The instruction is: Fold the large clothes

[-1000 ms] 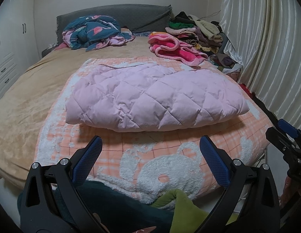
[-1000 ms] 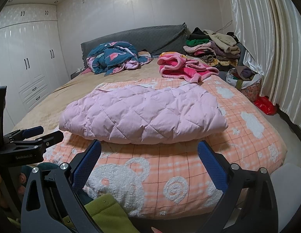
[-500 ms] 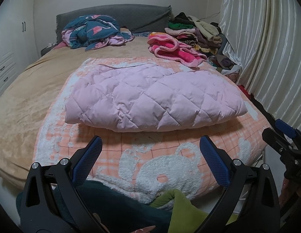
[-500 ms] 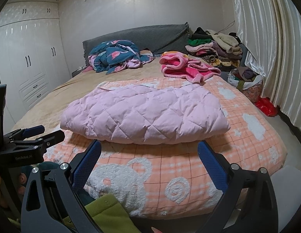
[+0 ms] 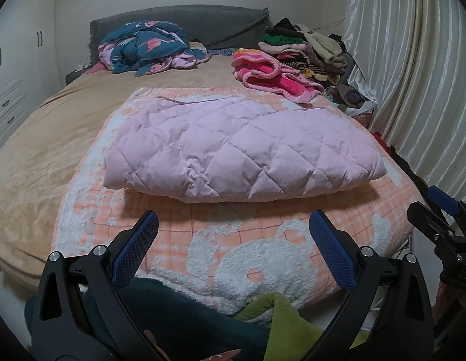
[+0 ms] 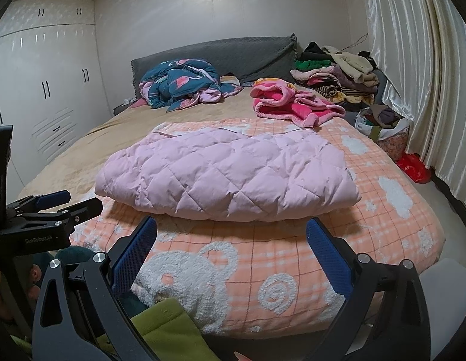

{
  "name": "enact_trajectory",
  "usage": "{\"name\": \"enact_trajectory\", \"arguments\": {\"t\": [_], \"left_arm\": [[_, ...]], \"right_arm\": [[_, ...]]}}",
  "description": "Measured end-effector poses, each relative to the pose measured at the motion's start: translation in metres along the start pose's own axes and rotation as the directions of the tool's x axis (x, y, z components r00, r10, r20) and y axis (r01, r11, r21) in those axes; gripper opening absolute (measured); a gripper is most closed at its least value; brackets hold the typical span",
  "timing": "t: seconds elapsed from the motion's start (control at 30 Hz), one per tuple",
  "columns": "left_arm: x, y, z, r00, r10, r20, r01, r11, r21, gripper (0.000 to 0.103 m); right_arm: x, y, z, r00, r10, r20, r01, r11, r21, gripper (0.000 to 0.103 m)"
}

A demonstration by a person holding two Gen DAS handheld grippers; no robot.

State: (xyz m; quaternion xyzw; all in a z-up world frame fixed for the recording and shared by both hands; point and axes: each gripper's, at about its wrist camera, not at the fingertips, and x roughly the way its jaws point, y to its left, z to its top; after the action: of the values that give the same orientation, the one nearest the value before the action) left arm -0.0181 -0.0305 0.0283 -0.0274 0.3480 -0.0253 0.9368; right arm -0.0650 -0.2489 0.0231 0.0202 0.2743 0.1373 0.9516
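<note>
Two grippers hover at the near edge of a bed (image 5: 37, 162) spread with an orange bear-pattern blanket (image 6: 383, 219), white wardrobes (image 6: 49, 96) left, pale curtains (image 5: 413, 84) right. Folded on the blanket lies a pink quilted coat (image 5: 239, 150). Left gripper (image 5: 233, 249) and right gripper (image 6: 231, 251) both hold their blue tongs wide apart, gripping nothing. Lettering on the left gripper's body is too blurred to read.

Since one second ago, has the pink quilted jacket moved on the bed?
No. The pink quilted jacket lies in the same place on the orange blanket, above its bear pattern.
</note>
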Motion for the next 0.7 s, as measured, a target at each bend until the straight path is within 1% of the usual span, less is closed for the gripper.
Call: {"name": "enact_trajectory", "arguments": {"t": [0.33,0.7], "left_arm": [[0.0015,0.0022,-0.0011,1.000,-0.010,-0.009,0.010,1.000,-0.007,0.094],[0.0051,0.0056,-0.0046,1.000,-0.004,-0.025,0.004,1.000,-0.014,0.094]], "right_arm": [[0.0004,0.0001,-0.0001,1.000,0.000,-0.001,0.000,1.000,0.001,0.099],[0.0001,0.0022,-0.0028,1.000,-0.004,0.001,0.004,1.000,-0.010,0.099]]}}
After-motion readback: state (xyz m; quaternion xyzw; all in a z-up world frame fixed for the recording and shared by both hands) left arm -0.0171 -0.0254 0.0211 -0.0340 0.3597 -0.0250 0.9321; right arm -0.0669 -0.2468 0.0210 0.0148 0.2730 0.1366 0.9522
